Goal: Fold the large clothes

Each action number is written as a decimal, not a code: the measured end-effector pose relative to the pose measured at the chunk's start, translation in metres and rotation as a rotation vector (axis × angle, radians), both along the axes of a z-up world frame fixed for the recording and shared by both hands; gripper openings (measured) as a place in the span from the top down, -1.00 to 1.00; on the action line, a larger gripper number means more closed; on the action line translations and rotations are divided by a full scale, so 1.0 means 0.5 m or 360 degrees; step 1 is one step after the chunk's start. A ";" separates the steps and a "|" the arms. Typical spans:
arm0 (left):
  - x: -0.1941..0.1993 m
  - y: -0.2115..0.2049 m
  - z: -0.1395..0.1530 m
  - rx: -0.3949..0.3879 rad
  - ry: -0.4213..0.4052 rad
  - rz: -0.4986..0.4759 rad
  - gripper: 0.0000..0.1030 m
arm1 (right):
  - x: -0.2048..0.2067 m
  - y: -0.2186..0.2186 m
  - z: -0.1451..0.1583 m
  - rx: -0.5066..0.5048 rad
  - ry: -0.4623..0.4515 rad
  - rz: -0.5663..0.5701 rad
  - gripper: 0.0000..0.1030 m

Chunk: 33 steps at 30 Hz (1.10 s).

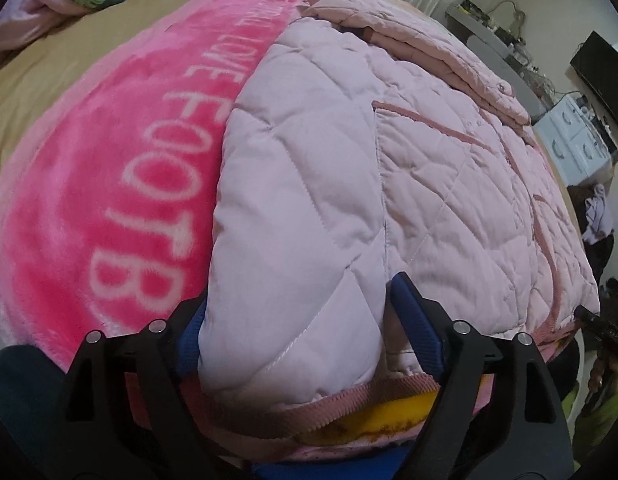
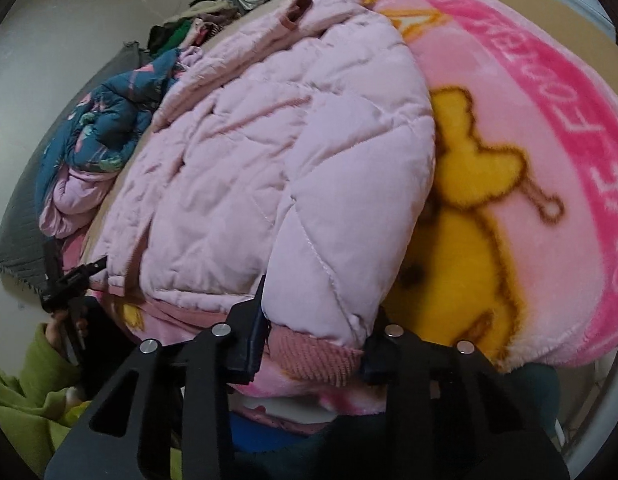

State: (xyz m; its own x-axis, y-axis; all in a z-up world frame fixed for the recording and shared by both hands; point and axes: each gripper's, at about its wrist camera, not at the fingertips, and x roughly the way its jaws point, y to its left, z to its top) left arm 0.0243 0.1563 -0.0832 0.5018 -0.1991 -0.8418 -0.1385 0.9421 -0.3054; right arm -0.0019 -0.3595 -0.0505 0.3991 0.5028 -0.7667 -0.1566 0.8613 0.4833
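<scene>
The pink quilted jacket is lying across a pink printed blanket on the bed, its body already doubled up so that two padded edges are facing the person, probably to bring the bulk into a narrower block before the final fold. The left gripper is reaching in at the near left corner, its blue fingers standing wide on either side of the folded sleeve panel and ribbed hem; the padding is filling the gap, but whether the pads are actually pressing on it I cannot tell. The right gripper is pinching the near right corner of the jacket, jaws drawn in narrow around the ribbed cuff and the puffy edge above it (a grip at the trim makes sense, since the ribbing is firmer than the slippery quilted shell). Both tools are angling steeply downward over the bed's near edge, held side by side at opposite corners, which suggests the person is readying to lift that edge and carry it away over the rest. A green sleeve is showing at the lower left of the right view, and other crumpled clothes are heaped beyond the jacket.
</scene>
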 end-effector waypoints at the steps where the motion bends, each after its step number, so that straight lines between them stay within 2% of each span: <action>1: 0.000 -0.002 0.000 0.0009 -0.0004 -0.0004 -0.45 | 0.003 -0.002 0.002 0.0020 -0.0002 0.0000 0.35; 3: 0.000 -0.007 0.000 0.0023 -0.0017 -0.0015 -0.36 | 0.008 -0.003 -0.004 0.0016 0.0016 0.0000 0.35; 5: -0.001 -0.013 0.004 0.0038 -0.0040 -0.0024 -0.26 | 0.013 -0.005 -0.026 0.0030 0.0084 -0.0005 0.23; 8: -0.001 -0.025 0.015 0.0062 -0.0083 -0.0064 0.12 | 0.012 0.000 -0.044 0.0070 0.0132 -0.0035 0.17; 10: -0.001 -0.037 0.026 0.0122 -0.0113 -0.0088 0.35 | 0.012 0.004 -0.035 0.0043 0.0104 -0.0029 0.25; 12: -0.002 -0.045 0.043 0.0166 -0.0157 -0.0094 0.61 | 0.008 0.005 -0.021 0.0065 0.0055 -0.0014 0.43; 18: -0.001 -0.055 0.092 0.0216 -0.0261 -0.0122 0.72 | -0.003 0.013 0.056 0.0105 -0.0160 0.0027 0.52; 26: 0.008 -0.060 0.148 0.0252 -0.0380 -0.0135 0.74 | 0.011 0.015 0.144 0.0153 -0.0412 0.0068 0.53; 33: 0.023 -0.066 0.193 0.0290 -0.0459 -0.0137 0.74 | 0.034 0.020 0.182 0.0158 -0.0503 0.0104 0.54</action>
State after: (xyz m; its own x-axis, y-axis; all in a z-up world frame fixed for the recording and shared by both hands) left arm 0.0356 0.1233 0.0132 0.7121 -0.1110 -0.6932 0.0116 0.9892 -0.1464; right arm 0.0150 -0.3494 0.0403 0.5737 0.6010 -0.5565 -0.3652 0.7959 0.4830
